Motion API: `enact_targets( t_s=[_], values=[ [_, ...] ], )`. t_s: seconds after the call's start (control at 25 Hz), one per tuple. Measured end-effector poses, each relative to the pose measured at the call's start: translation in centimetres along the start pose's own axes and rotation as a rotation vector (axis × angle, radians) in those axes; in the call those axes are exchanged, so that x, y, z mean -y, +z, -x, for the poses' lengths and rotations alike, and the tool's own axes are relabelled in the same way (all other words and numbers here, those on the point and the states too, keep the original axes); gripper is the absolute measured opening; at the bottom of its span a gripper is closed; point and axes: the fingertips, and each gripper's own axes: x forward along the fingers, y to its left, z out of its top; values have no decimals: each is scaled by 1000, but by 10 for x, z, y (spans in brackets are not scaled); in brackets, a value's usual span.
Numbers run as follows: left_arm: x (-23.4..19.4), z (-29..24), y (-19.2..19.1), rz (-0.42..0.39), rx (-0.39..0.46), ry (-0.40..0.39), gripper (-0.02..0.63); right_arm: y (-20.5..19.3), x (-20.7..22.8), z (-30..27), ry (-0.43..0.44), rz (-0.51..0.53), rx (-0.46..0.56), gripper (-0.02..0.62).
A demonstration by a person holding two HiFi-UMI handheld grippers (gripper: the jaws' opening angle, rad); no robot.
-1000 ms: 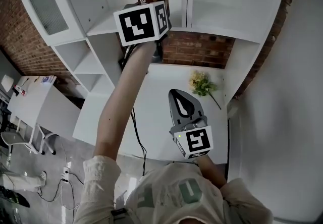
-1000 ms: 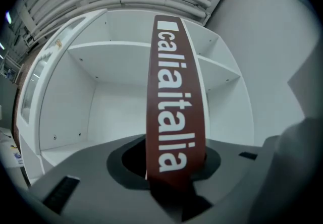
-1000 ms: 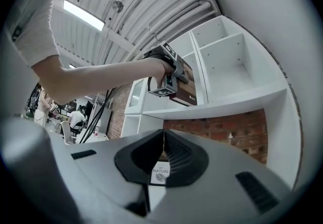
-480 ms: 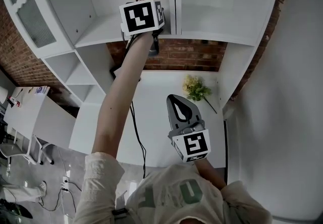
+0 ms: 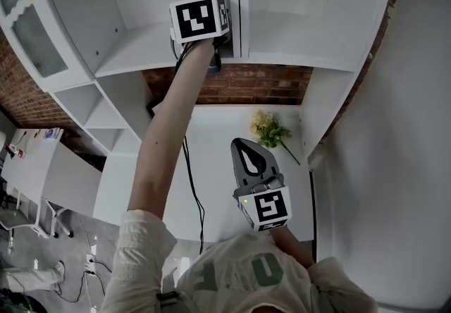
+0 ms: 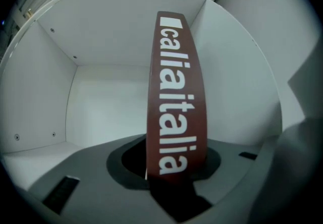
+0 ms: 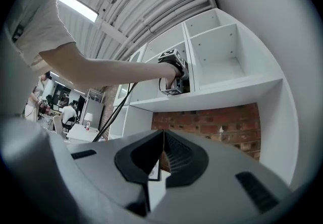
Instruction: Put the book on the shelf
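- While it stands upright in the white shelf compartment point(image 6: 108, 97), the brown book point(image 6: 176, 92) is clamped by the left gripper point(image 6: 174, 180).
- The right gripper point(image 7: 162, 138) is seen closed and empty.

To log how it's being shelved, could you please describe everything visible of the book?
The book shows a dark red spine with a white square and white lettering reading caliaitalia. It stands upright, lower end clamped in the left gripper, inside a white shelf compartment near its right wall. Whether it rests on the board cannot be seen.
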Motion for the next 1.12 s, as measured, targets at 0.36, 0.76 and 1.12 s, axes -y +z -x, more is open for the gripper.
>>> enact_targets(
  t_s=[0.36,0.76,1.12],
  values=[
    [-7,-25,2,-10,2,19,153,-9,9,-2,-33,-14,-18,17],
    [9,-47,-1,44,-22,-71,153,-21,21,-7,-68,-19,-38,17],
    [4,-48,1,45,-18,-65,212,-29,25,-12,-78,-24,-53,17]
  ],
)
